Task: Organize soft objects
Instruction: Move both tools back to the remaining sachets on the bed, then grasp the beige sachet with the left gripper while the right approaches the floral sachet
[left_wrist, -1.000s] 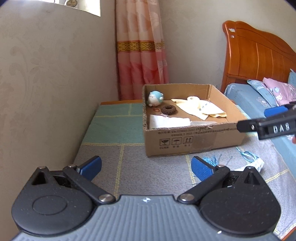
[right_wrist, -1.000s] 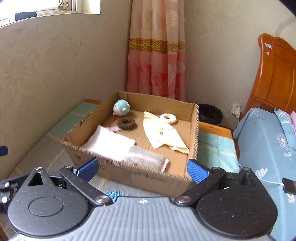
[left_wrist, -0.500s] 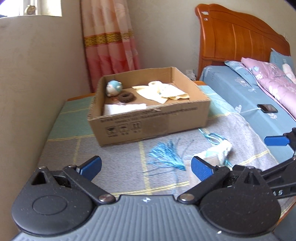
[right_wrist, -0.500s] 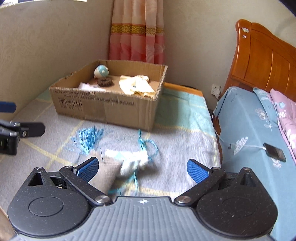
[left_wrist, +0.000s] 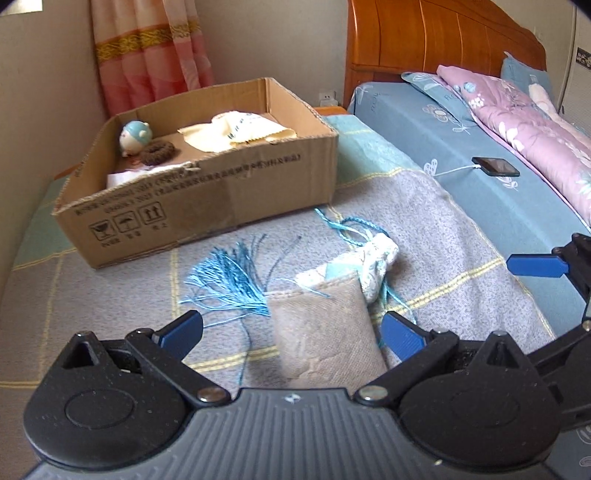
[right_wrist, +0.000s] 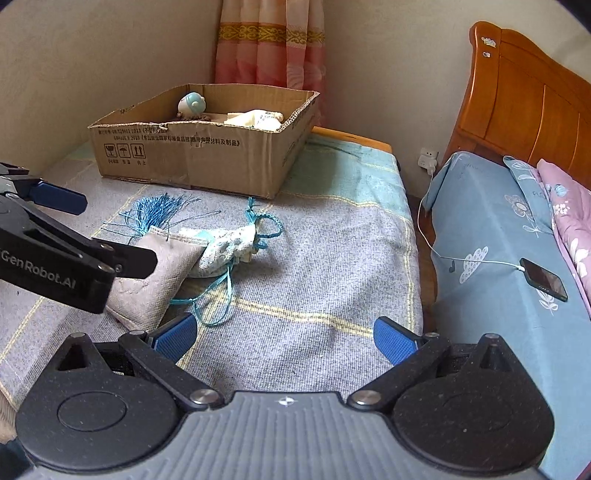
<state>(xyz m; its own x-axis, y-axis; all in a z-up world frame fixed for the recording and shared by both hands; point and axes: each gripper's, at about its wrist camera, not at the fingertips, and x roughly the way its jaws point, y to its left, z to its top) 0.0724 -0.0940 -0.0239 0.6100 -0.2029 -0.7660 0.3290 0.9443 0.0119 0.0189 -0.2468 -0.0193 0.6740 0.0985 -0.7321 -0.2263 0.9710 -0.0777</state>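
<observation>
Left wrist only: brown scrunchie (left_wrist: 159, 152).

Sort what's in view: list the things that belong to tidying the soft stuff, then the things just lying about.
Job: grey pouch, drawstring bag, blue tassel, cardboard box, left gripper, right gripper.

Lying about: phone, charging cable, pillow, curtain.

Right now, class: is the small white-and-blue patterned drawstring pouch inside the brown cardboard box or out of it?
Out. The white-and-blue patterned drawstring pouch lies on the grey blanket in front of the brown cardboard box, beside a grey fabric sachet.

Blanketed table (left_wrist: 461, 236) — cardboard box (left_wrist: 229, 184), pouches (left_wrist: 325, 332), tassel (left_wrist: 229, 280).
</observation>
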